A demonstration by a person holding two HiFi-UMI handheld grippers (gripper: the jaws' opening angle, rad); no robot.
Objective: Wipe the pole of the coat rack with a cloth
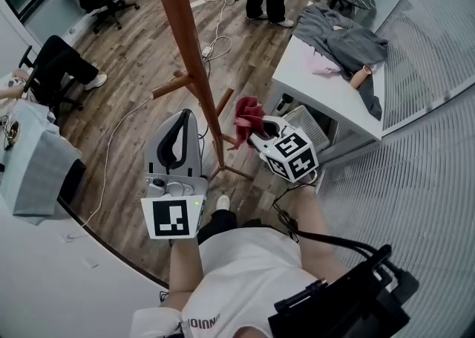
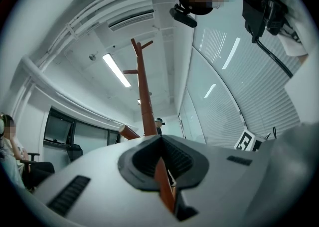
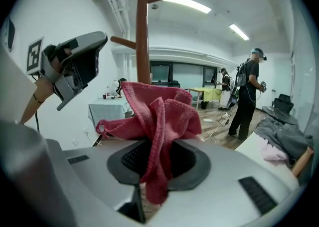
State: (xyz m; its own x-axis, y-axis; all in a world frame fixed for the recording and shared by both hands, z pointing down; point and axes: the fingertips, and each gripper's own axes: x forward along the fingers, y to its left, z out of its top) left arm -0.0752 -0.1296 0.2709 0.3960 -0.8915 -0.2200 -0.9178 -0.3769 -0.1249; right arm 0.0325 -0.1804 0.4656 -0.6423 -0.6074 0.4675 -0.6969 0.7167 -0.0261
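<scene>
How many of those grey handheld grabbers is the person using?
2. The left gripper, left in the head view, grips wood of the coat rack; the right gripper, beside it, holds the red cloth. No others visible.

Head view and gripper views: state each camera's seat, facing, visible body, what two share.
Head view: on the head, steeply down; coat rack pole, forearms, torso.
Left gripper view: on left hand-held gripper, up the pole toward ceiling; clamps a wooden strut; torso overhead.
Right gripper view: on right hand-held gripper, across at a standing person; clamps red cloth; no clear body.
Shared: head and right gripper views show the cloth.
</scene>
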